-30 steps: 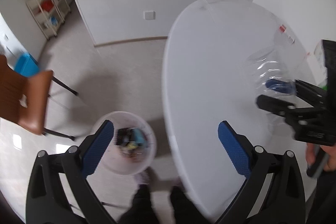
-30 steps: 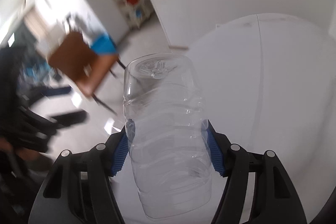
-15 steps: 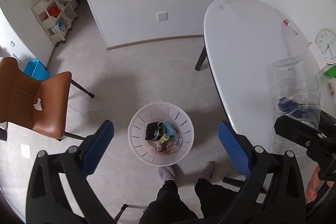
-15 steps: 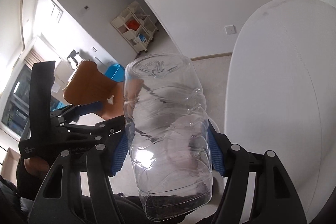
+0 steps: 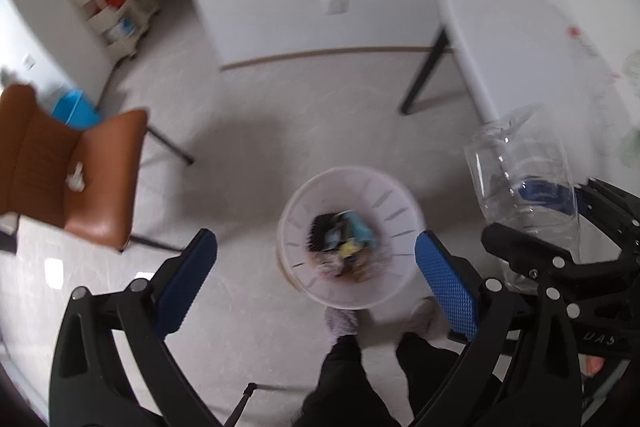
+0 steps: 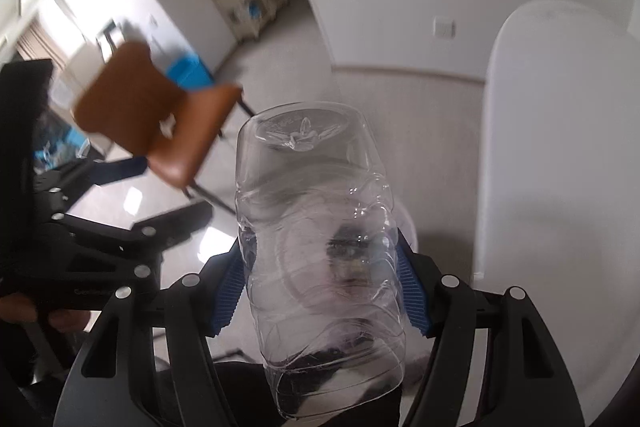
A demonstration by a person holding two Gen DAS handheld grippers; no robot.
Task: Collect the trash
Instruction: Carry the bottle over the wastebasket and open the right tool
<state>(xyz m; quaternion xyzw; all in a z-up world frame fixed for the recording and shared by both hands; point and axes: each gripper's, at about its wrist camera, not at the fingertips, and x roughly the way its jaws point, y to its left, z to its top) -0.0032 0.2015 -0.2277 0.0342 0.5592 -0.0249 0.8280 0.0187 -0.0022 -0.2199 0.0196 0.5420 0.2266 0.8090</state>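
A plain home room; white table (image 5: 516, 39), brown chair (image 5: 76, 163), shelf cart (image 5: 116, 3) (toy-bright bins), wastebasket (image 5: 396, 195) on pale floor (image 5: 280, 99).

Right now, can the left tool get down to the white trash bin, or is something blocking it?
Probably yes. The left tool is open and empty, and the white trash bin sits on the floor right below it. The right tool with its clear plastic bottle is off to one side, not in between.
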